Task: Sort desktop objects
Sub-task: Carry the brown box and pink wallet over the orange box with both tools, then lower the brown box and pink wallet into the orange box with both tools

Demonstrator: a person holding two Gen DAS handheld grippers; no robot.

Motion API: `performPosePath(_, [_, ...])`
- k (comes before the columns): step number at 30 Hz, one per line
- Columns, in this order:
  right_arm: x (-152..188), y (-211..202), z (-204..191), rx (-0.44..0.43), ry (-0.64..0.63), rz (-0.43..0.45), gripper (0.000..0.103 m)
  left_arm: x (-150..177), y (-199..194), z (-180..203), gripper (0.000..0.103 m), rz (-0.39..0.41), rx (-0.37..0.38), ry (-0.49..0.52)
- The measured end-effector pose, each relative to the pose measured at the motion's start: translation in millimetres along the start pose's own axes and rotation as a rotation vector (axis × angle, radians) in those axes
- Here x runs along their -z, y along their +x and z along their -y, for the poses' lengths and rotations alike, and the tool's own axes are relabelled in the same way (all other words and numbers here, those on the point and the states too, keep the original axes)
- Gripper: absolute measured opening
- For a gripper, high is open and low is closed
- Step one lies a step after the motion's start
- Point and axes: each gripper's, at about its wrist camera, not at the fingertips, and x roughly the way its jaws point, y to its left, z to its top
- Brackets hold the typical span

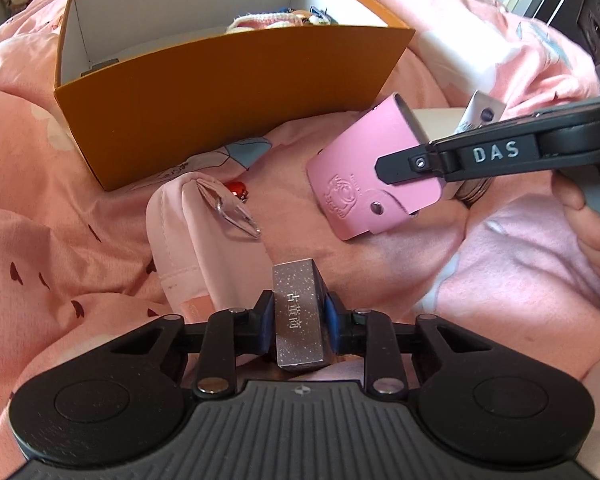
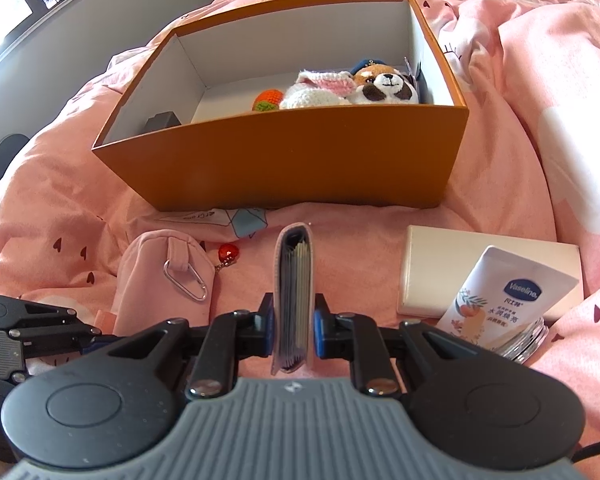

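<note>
Left wrist view: left gripper clenched on a small silver glittery rectangular block with printed characters on its top face, blue pads pressing both long sides, just above the pink bedding. Looks stiff and hard-edged, probably dense for its size; smooth faces likely slippery, so a hold across the flat long sides, as now, seems safest. Ahead, an open orange cardboard box with white inside, well apart. Between the two, a pale pink fabric pouch with a silver carabiner and a small red charm. To the right, a pink leather card holder with a snap button and embossed emblem, raised off the bedding in the right gripper, a person's fingers on that handle.

Right wrist view: right gripper grasping the same pink card holder edge-on, card edges showing inside. Likely light, slightly springy, soft-skinned; squeezing across the flat covers keeps it shut and cards in. Orange box directly ahead, holding a crocheted white-pink toy, a plush dog, a small orange knit ball and a dark block. On the bedding at right, a cream flat box under a white lotion tube. Pink pouch at left.
</note>
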Motion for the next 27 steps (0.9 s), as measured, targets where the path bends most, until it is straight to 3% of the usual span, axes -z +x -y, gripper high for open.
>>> performPosePath(13, [-29.8, -55.8, -14.7, -0.02, -0.068, 0.139, 0.019, -30.6, -71.0, -13.7, 0.026, 0.258, 0.082, -0.106])
performPosePath(20, [-58.4, -90.3, -30.5, -0.026, -0.12, 0.277, 0.019, -63.6, -106.1, -26.2, 0.026, 0.397, 0.048, -0.108])
performPosePath(27, [-94.0, -90.3, -40.8, -0.036, -0.132, 0.352, 0.019, -99.0, -120.3, -51.7, 0.026, 0.449, 0.013, -0.111])
